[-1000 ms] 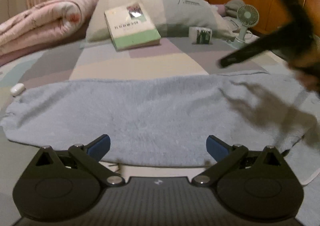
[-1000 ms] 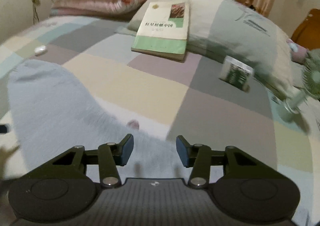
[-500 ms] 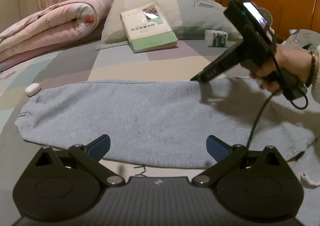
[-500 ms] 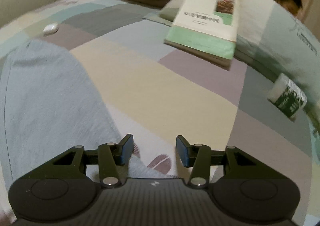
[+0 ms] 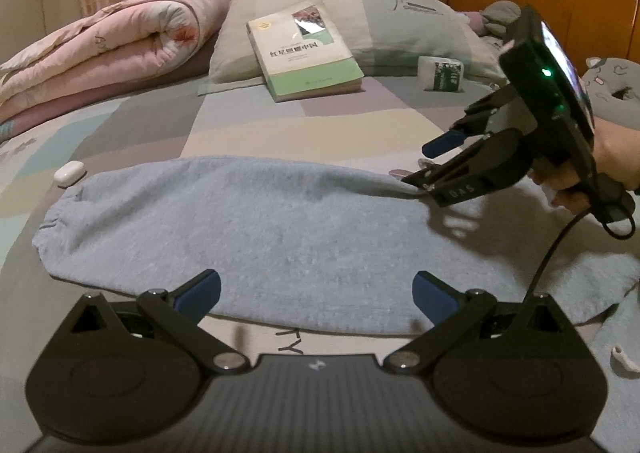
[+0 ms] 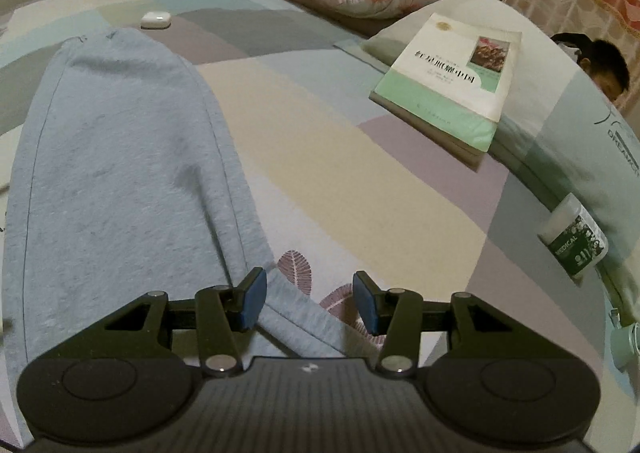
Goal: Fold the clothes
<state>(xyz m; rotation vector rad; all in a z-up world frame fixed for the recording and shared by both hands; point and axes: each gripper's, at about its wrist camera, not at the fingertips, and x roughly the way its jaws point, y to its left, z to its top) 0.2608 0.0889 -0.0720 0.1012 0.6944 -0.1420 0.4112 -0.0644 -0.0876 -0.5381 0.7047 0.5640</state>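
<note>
Dim warm indoor light, soft shadows, strong fisheye bending at edges, slight grain, dark corners.

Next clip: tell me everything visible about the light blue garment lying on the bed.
The light blue garment looks like soft knit sweatpants, one leg spread flat across the patchwork bedsheet. It narrows to a gathered cuff beside a small white case. A dark seam line runs along its length. The right hand-held gripper, open, straddles its far edge; one finger meets the cloth. The left hand-held gripper, open, sits at the near edge.
</note>
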